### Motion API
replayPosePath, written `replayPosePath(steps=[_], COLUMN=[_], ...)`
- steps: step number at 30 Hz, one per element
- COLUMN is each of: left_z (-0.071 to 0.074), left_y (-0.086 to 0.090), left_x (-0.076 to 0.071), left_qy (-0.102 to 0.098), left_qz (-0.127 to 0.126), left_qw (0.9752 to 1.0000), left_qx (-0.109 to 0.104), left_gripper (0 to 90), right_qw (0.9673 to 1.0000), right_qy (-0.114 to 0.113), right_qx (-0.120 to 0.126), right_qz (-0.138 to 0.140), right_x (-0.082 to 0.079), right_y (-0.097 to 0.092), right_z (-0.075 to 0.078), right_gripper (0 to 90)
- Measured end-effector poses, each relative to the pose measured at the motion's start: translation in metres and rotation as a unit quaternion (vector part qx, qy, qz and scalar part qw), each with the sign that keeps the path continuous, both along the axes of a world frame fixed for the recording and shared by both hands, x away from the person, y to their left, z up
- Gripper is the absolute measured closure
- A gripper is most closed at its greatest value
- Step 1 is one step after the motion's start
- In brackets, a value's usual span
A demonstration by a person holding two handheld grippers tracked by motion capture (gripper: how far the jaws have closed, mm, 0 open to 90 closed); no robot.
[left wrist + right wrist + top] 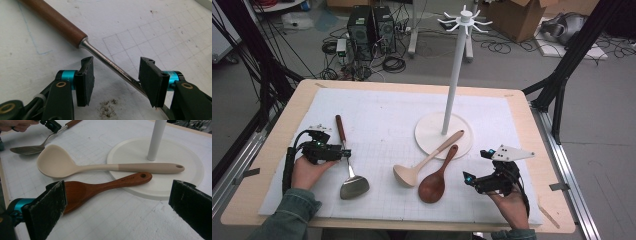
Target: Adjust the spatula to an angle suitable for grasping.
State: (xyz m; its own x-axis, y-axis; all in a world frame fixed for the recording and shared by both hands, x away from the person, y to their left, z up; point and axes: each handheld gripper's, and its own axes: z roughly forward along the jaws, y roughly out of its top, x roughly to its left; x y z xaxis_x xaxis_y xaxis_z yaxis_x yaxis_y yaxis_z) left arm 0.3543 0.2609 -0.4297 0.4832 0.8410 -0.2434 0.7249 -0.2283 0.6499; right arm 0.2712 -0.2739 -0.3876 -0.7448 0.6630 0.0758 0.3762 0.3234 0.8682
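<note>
Black grippers with teal collars, brass screws, black cables; green denim sleeves.

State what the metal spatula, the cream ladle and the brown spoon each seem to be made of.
Metal spatula: shiny steel blade and shaft, glossy reddish wooden handle. Cream ladle: matte, smooth, probably silicone or plastic, its handle end darker. Brown spoon: visible grain, looks like varnished wood.

free: white mat (377, 112) far-left half | blocked: rack (451, 95) centre-right, ladle (424, 161) and wooden spoon (437, 176) crossing its base
</note>
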Motion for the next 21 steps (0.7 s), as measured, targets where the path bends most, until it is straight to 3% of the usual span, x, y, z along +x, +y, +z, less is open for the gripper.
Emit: replayPosePath(steps=[12, 21], left_z=[-0.0014, 0.0019], left_y=[0.0010, -0.0017], left_x=[0.0030, 0.0081], left_qy=[0.006, 0.009], left_qz=[0.003, 0.000], left_qw=[0.9998, 1.0000], left_qx=[-0.020, -0.002], left_gripper=[50.0, 56.6], right_qw=[1.0000, 1.0000], right_qy=[0.001, 0.002], right_qx=[0.000, -0.002], right_qz=[0.001, 0.004], right_x=[0.0001, 0.0006], right_y=[0.0005, 0.0024], right_z=[-0.0002, -0.0012], right_gripper=[0.5, 0.5])
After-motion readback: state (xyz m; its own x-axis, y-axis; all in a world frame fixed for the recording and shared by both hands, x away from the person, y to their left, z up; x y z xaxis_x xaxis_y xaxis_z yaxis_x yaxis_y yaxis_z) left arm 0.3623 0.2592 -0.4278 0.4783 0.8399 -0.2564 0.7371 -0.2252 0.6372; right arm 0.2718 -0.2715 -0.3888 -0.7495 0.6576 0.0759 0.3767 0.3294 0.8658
